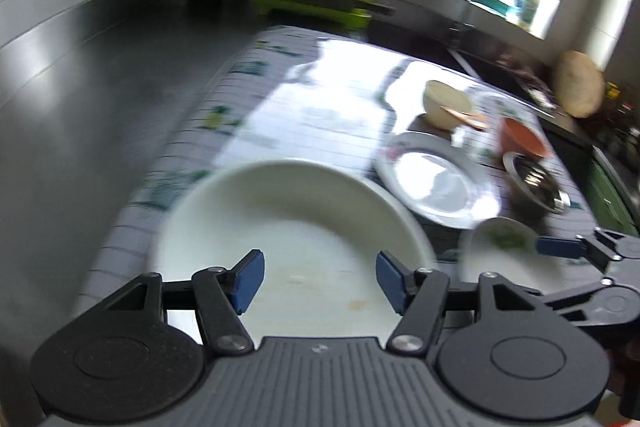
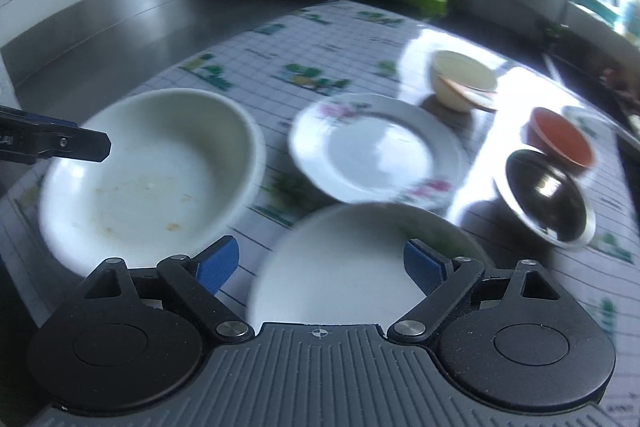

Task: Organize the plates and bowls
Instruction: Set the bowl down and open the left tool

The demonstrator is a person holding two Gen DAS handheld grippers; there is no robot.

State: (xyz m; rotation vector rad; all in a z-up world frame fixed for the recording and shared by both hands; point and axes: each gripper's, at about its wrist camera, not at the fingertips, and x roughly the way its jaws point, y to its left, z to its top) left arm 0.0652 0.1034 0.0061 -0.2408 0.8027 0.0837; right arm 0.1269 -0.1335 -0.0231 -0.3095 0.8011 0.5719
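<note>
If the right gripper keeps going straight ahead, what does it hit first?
Most likely the small white dish lying between its open fingers; the right gripper points right at it. The flowered plate lies beyond. Blur makes depth uncertain.

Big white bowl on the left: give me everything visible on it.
The big white bowl is round, wide and shallow, glossy like ceramic or melamine. It sits upright on the checked tablecloth, empty apart from faint yellowish-brown food smears on its floor. The open left gripper hovers over its near side; contact cannot be told. The floral plate lies apart to its right, the smaller white dish near its front right.
</note>
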